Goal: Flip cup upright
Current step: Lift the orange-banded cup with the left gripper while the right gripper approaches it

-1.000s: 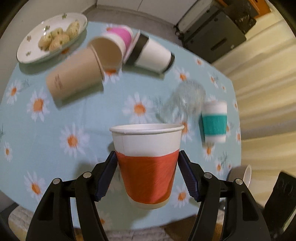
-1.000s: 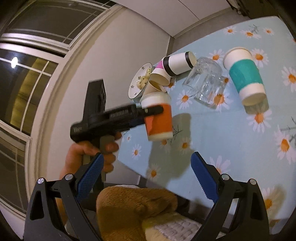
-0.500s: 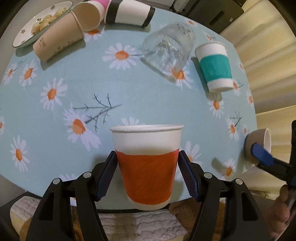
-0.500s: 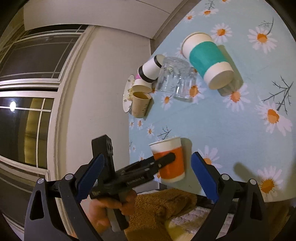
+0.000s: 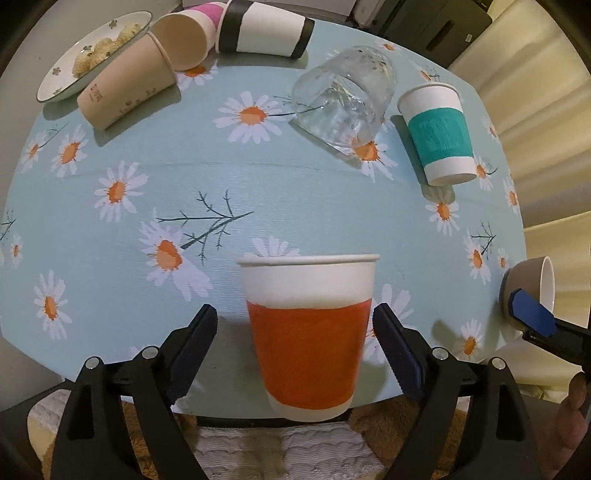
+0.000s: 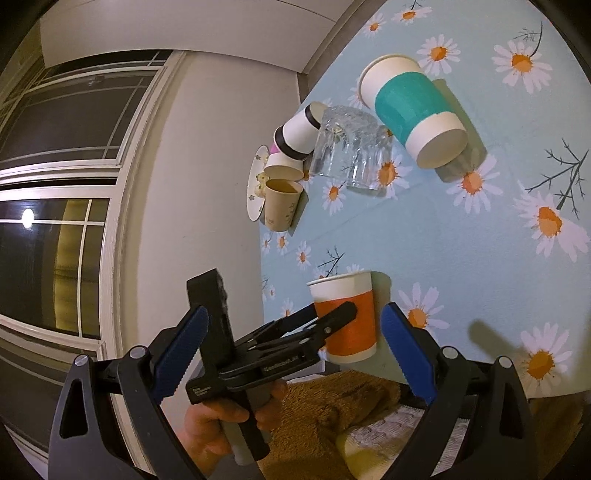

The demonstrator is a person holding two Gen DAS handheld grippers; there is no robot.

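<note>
Left wrist: plate [image 5: 59,86] holds cookies [image 5: 96,55].

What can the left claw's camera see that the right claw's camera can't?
Only the left wrist view shows the brown bowl at the table's right edge, the dark cabinets beyond the table, and the pink cup's side.

Only the right wrist view shows the window, the wall, the hand holding the left claw, and the open right claw.

Both show the orange cup standing upright with the left claw open around it, the teal cup, the glass, the tan cup, the black-banded cup and the plate on the daisy tablecloth.
</note>
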